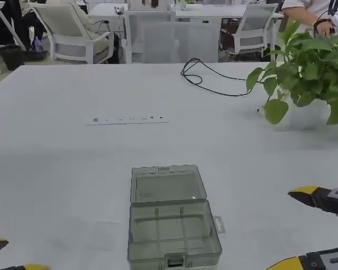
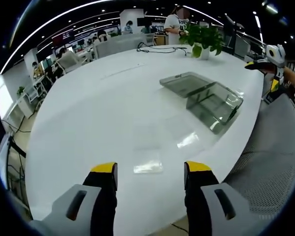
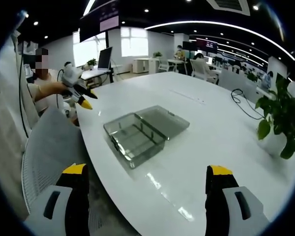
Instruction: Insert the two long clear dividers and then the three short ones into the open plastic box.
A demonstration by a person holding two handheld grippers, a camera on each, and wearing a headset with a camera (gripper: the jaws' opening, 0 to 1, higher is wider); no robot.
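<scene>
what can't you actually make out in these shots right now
Dividers, left gripper view: clear on white table, count unclear.
Box interior, head view: tinted, blurred; fitted dividers uncertain.
Right gripper, head view: body cut off by the edge.
Power strip, head view: markings too small.

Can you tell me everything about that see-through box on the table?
The box is smoky, see-through plastic, squarish with rounded corners. It is open: its lid lies flat behind the bottom half, hinged along the back. A small latch sits on the front wall. Faint lines cross the inside; I can't tell if they are ridges or dividers. It rests flat on the white table, near the front edge. Nothing else touches it.
</scene>
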